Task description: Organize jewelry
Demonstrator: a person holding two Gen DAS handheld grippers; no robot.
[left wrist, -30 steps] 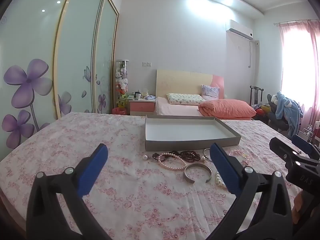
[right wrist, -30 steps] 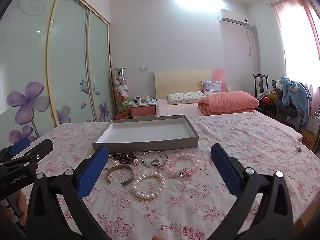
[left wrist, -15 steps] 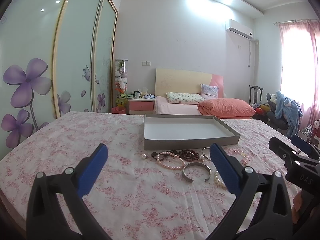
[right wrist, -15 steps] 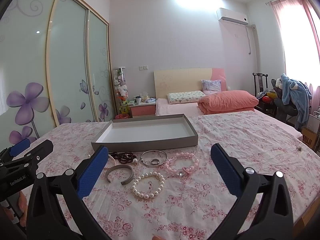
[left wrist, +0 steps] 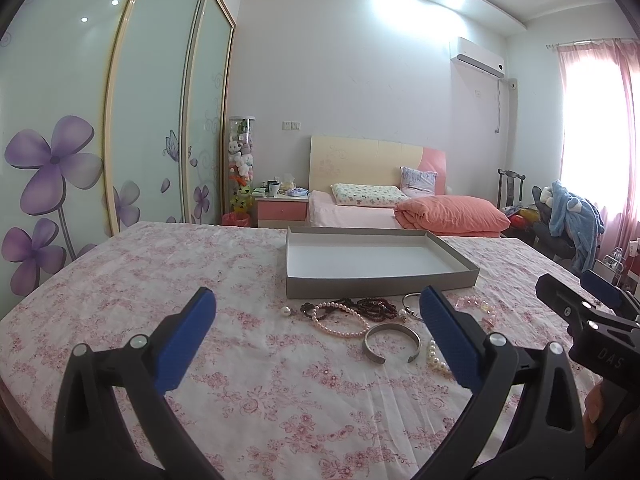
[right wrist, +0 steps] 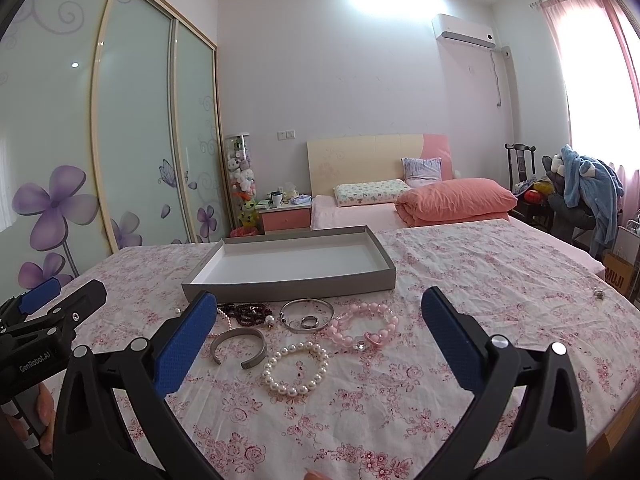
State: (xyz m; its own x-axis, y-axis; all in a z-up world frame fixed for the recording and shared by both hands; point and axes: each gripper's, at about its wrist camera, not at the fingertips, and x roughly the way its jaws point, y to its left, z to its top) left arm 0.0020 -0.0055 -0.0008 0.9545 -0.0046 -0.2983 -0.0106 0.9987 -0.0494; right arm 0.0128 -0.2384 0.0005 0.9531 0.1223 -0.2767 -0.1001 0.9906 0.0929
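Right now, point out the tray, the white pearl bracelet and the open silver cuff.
tray (right wrist: 280, 284), right wrist view, on its grey front wall.
white pearl bracelet (right wrist: 269, 376), right wrist view, on its left beads.
open silver cuff (right wrist: 262, 347), right wrist view, on its right band.

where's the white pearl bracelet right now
In the right wrist view the white pearl bracelet lies on the floral cloth, nearest the camera, just right of the silver cuff and below the pink bead bracelet.

Tray (right wrist: 288, 286) on bedspread (right wrist: 460, 280), jewelry just in front of it. Cuff (right wrist: 239, 346) left, pearl bracelet (right wrist: 295, 368) nearest, bangle (right wrist: 307, 315) centre, heart bracelet (right wrist: 366, 326) right. Bed (right wrist: 400, 208) behind.
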